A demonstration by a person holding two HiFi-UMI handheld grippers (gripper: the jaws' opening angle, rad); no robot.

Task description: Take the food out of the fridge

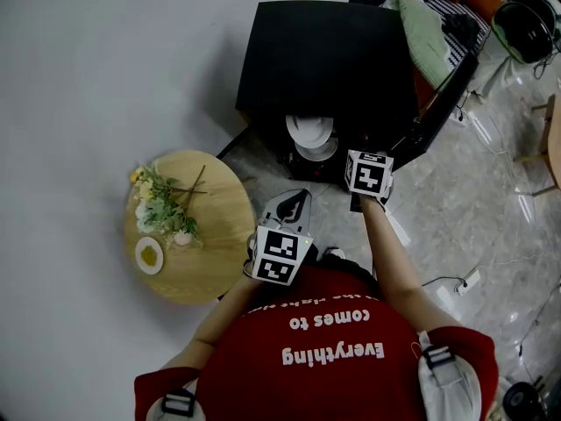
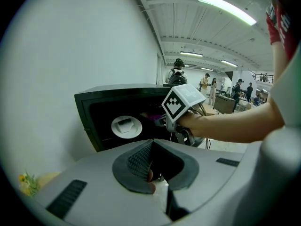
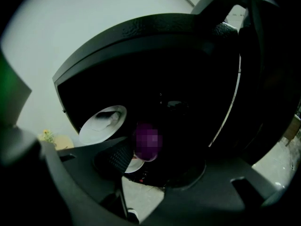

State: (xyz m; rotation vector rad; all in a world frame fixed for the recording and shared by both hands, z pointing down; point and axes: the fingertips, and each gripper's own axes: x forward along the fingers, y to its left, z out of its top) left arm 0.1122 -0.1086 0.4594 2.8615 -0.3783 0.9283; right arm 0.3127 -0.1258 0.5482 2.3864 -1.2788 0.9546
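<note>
A black mini fridge (image 1: 333,60) stands on the floor with its door (image 1: 438,103) swung open to the right. A white plate (image 1: 309,130) holding a pale piece of food sits on a shelf inside, with a second white dish (image 1: 317,153) below it. My right gripper (image 1: 351,163) reaches into the opening. In the right gripper view its jaws (image 3: 155,164) stand open around a small purple item (image 3: 148,141) whose shape is blurred. I cannot tell whether they touch it. My left gripper (image 1: 301,196) hangs back in front of the fridge, shut (image 2: 153,173) and empty.
A round wooden table (image 1: 219,261) to the left carries flowers (image 1: 162,204) and a small dish (image 1: 149,255). Cushions and clothes (image 1: 421,24) lie beyond the fridge. Cables and a plug (image 1: 469,281) trail over the marble floor at right. People (image 2: 178,74) stand far back.
</note>
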